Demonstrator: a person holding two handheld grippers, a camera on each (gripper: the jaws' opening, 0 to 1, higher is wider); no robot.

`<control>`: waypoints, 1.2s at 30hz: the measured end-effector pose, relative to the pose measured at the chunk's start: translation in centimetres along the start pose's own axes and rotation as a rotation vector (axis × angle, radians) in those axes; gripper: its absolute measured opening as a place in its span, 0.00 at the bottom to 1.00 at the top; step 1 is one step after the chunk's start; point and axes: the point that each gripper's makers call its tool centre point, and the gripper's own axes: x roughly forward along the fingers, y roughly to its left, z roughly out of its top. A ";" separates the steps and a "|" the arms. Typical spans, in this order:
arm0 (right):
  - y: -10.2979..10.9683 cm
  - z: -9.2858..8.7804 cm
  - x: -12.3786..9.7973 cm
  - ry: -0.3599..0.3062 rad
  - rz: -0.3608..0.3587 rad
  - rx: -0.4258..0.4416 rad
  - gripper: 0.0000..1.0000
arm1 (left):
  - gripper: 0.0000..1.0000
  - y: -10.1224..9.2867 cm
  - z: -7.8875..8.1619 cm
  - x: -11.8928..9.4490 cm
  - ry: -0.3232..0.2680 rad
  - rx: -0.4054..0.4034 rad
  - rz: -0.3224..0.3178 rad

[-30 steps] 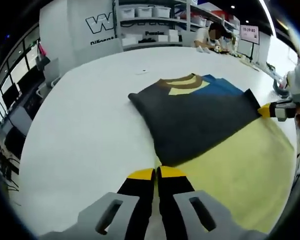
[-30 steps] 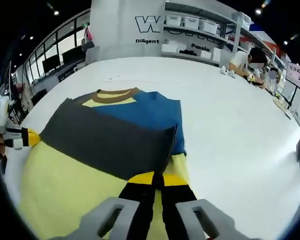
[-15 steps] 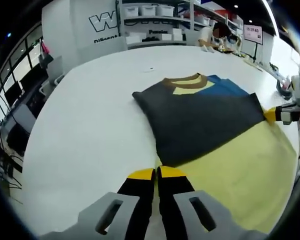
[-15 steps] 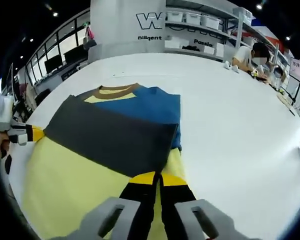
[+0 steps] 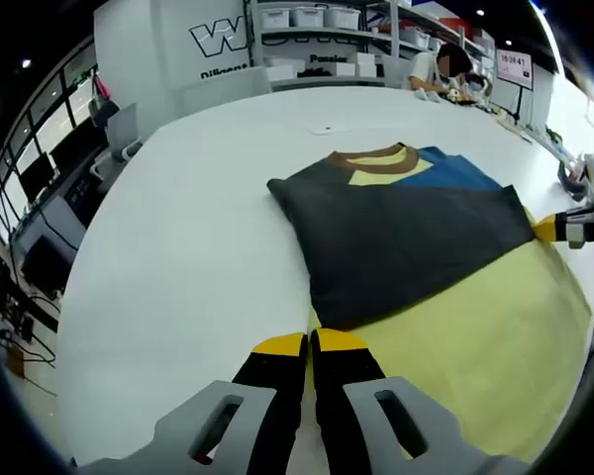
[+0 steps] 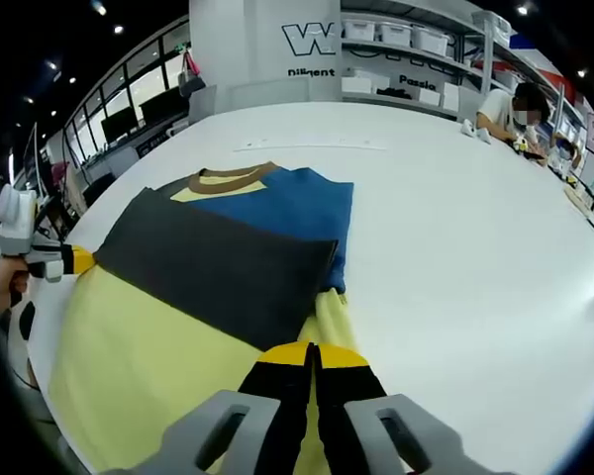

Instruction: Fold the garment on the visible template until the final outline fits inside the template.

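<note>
Drawing back slightly from the shirt [image 5: 406, 237] lying mid-frame on the yellow template [image 5: 475, 356], left gripper [image 5: 309, 343] and right gripper [image 6: 315, 351] jaws together, needing to keep edges inside.

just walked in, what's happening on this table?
A person with a gripper in each hand is folding a garment on a white table. A dark panel is folded across the blue, brown-collared top, with the pale yellow part spread nearer the grippers. The left gripper and right gripper sit at the hem's two corners, jaws together. Whether cloth is pinched between them can't be told.
</note>
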 end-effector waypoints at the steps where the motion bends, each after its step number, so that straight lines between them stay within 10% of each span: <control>1: 0.2 0.0 0.0 0.000 0.007 0.000 0.00 | 0.03 0.1 0.0 0.0 0.000 0.003 0.000; 19: 2.8 1.2 -0.5 -0.052 0.131 0.055 0.05 | 0.06 1.7 -0.5 -0.7 0.007 0.018 0.045; 36: 5.2 4.1 -3.5 -0.139 0.236 -0.006 0.51 | 0.45 0.7 1.4 -4.7 -0.117 -0.105 -0.031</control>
